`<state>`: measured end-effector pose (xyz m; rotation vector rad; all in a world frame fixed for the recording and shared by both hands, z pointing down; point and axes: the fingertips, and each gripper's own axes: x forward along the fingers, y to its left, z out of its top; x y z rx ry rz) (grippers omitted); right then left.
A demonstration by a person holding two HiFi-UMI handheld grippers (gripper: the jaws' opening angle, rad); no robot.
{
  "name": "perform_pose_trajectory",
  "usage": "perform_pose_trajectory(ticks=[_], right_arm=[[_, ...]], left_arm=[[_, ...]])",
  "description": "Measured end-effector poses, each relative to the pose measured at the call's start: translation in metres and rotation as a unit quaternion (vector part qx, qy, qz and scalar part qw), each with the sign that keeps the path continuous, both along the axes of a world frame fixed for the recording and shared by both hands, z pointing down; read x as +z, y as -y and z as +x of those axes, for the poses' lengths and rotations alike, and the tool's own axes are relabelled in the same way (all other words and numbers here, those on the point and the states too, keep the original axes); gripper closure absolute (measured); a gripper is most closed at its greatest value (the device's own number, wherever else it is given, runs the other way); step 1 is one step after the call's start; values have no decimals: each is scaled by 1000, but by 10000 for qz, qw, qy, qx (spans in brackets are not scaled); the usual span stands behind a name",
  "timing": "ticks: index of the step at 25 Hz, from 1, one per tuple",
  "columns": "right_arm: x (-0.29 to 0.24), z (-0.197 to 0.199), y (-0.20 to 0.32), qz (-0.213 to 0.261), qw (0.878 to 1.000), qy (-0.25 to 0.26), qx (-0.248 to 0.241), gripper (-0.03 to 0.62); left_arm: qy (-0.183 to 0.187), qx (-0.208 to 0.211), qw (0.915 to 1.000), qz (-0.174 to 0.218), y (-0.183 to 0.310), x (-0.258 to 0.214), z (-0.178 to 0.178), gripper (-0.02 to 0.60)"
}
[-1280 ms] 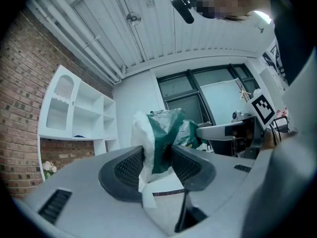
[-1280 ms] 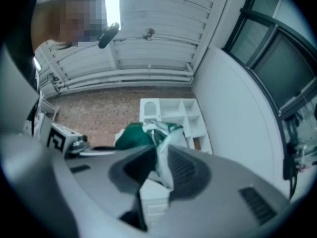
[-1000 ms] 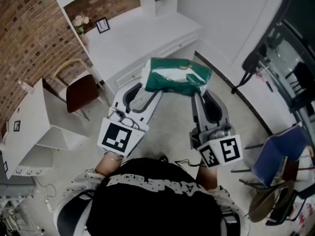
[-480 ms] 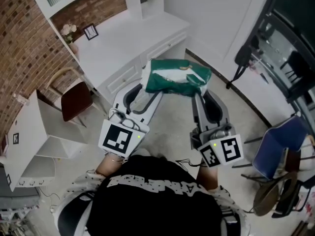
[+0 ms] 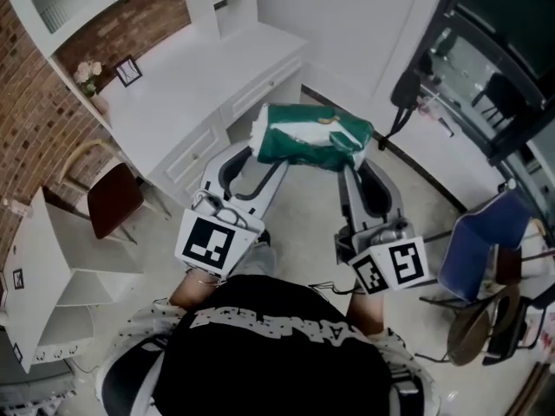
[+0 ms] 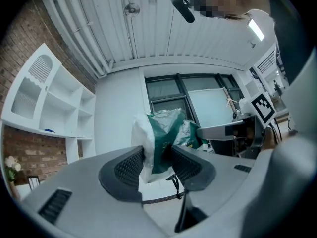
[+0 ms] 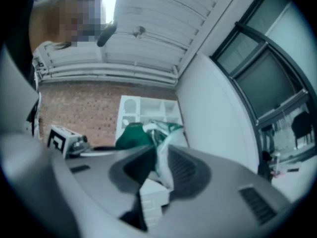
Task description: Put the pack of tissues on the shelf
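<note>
Big to small. White shelf unit (image 5: 52, 7) stands over a white desk (image 5: 191, 85), up and left of both tools, well apart from them. Green-and-white pack of tissues (image 5: 312, 137) hangs in the air ahead of the person, its long axis running across from one tool to the other. The left gripper (image 5: 260, 156) pinches its left end, jaws narrow on the wrapper. The right gripper (image 5: 351, 161) clamps the right end likewise. Left hand lies nearer the shelf. Likely the carry goes forward-left and up, left end leading.

Crinkled green-and-white pack of tissues (image 5: 312, 137), level, aloft, apart from white shelf (image 6: 49, 98)
</note>
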<state>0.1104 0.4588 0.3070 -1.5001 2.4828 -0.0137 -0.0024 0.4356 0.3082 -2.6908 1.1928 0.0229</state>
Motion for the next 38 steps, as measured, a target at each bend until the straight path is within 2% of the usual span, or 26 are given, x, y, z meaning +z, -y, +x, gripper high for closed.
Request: perform_pose_trajectory(ticks=[5,11,28,38], right_arm=[[3,9,30,16,9996,-66,269,491],[3,4,84,-89,9993,-100,351,491],[-9,-46,199,-160,9980,-393,477,491],[2,-79,249,-323,9980,-445,307,491]], left_arm=[[-105,278,9995,69,35,3,10,391],[-81,326,9994,15,91,2,7,391],[-280,488,9984,27,208,-8,-42,391],[-357,312,9988,-101,254,3,-76,391]])
